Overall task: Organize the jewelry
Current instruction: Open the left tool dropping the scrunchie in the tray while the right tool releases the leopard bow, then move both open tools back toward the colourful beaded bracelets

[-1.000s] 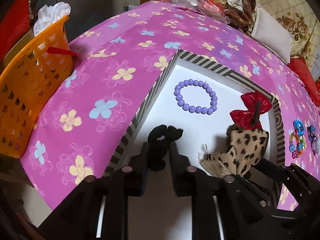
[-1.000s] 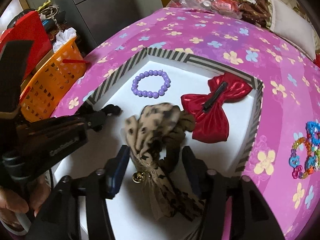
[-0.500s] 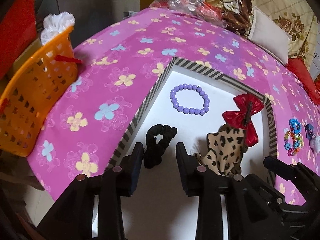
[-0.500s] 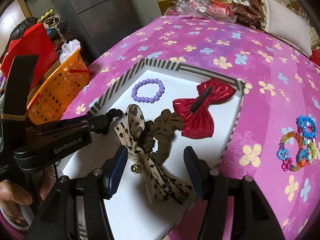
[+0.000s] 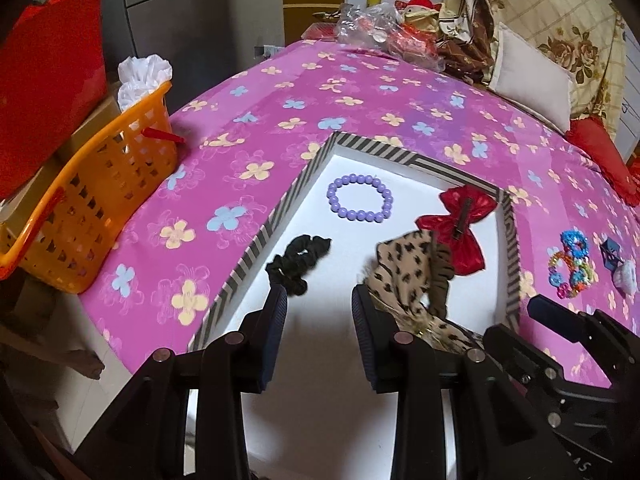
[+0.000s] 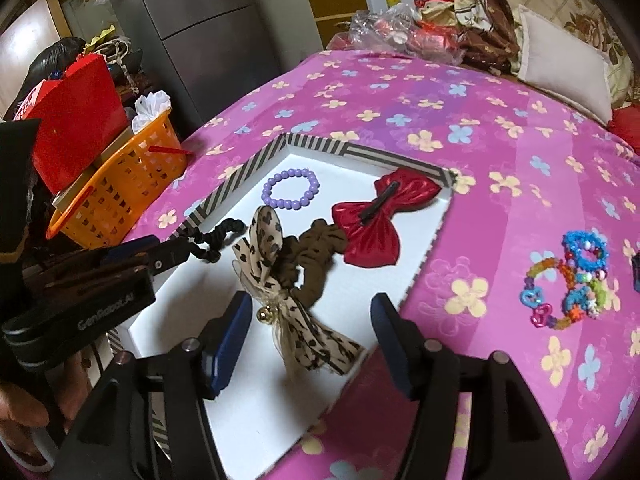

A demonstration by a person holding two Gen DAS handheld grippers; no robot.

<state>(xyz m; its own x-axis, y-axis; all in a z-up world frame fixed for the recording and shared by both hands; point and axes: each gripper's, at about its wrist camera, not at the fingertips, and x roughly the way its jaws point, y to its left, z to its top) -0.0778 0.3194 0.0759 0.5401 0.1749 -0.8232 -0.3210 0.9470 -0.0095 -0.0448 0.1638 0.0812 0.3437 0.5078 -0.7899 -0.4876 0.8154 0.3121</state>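
The leopard scrunchie [image 6: 280, 264] is seen lying in the striped tray [image 6: 424, 256], frame centre, unheld. The right hand-held gripper [image 6: 310, 332] is opening, nothing pinched; the left hand-held gripper [image 5: 318, 316] is spread. Soft, light fabric is judged best pinched at the knot.

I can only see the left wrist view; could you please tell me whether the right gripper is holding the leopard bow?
Observer: No. The right gripper has its jaws opening above the leopard bow, and the pads touch nothing.
Operator: Thank you. Is anything attached at the bow's knot?
Observer: Yes, a small gold bell hangs there.
Operator: And where do its tails end?
Observer: Inside the tray, right at its near rim.
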